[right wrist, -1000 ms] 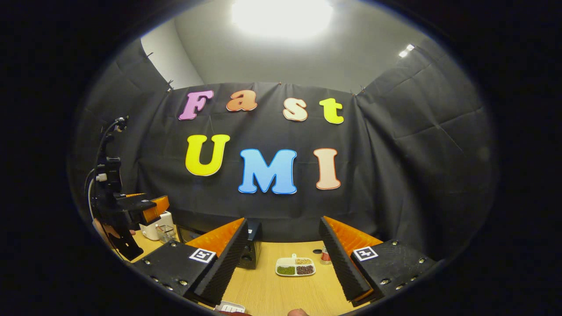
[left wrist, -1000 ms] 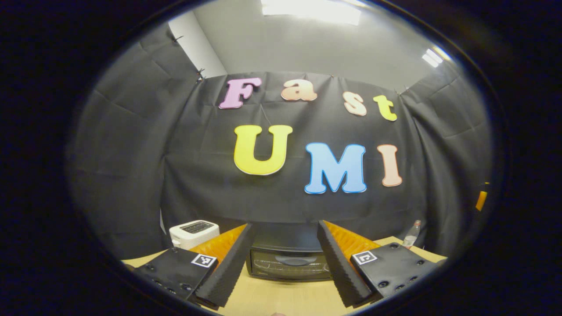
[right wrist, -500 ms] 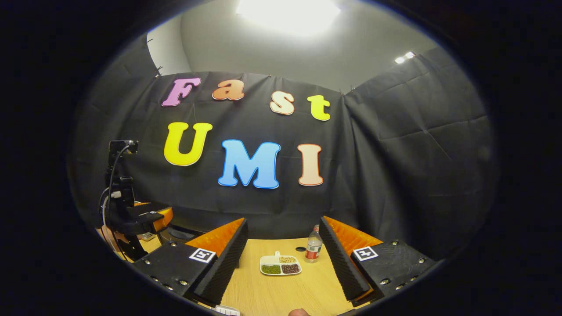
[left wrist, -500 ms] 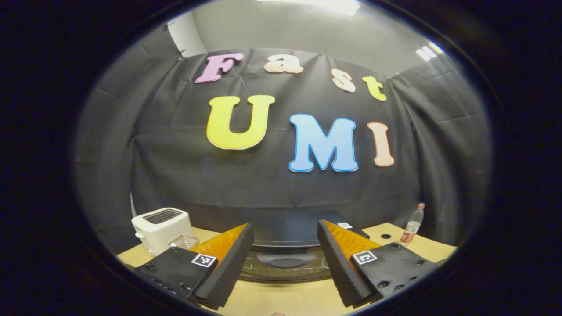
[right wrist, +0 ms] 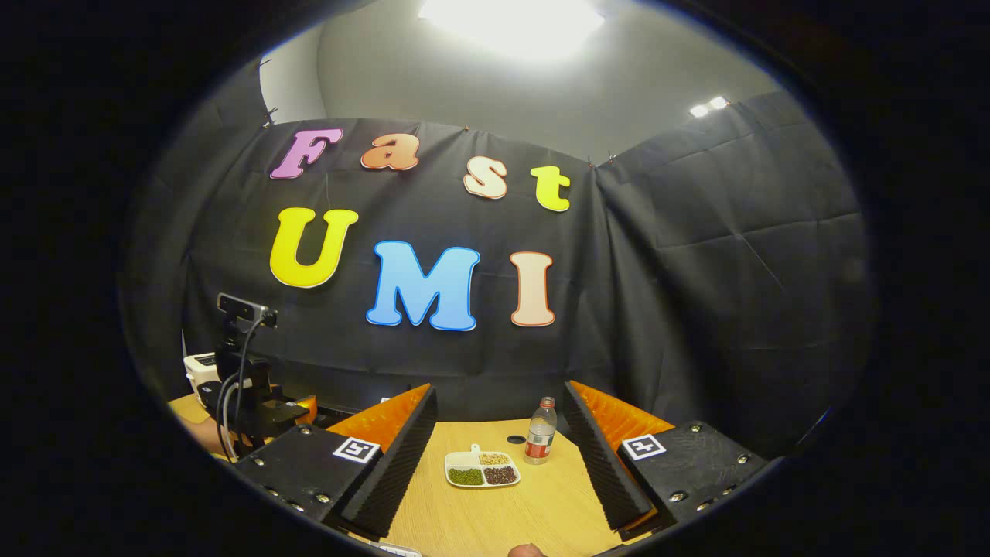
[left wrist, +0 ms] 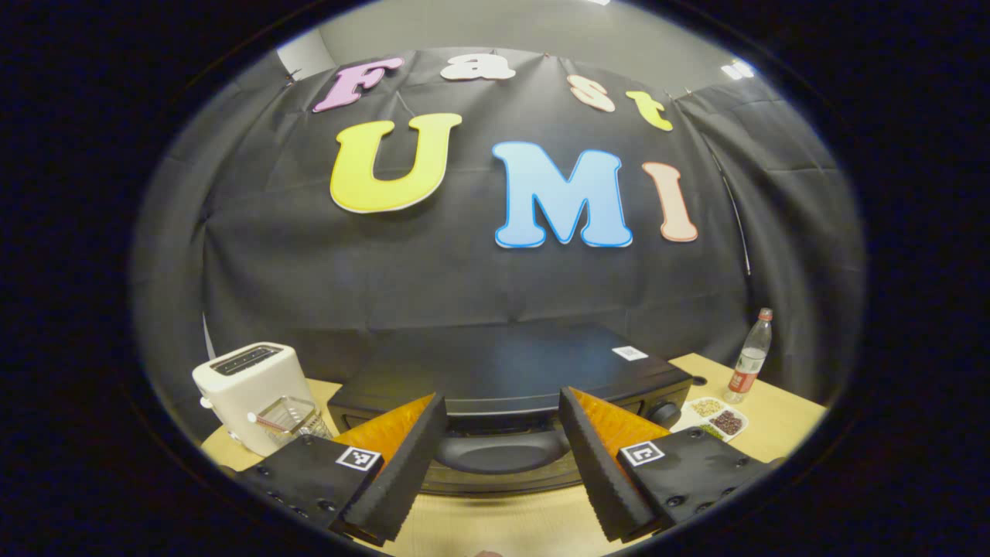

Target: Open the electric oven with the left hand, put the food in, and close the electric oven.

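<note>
I see the oven (left wrist: 510, 379) mid-table (left wrist: 781, 422), the toaster (left wrist: 244, 387) to its left. The dish (left wrist: 715, 418) and bottle (left wrist: 750, 356) sit to its right.

Our left tool (left wrist: 501, 456): black screwed plates with square coded tags. Right tool (right wrist: 499, 456) alike; cables loop off the left one's camera mast.

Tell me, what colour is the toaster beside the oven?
White toaster, clearest in the left gripper view, beside the black oven.
</note>
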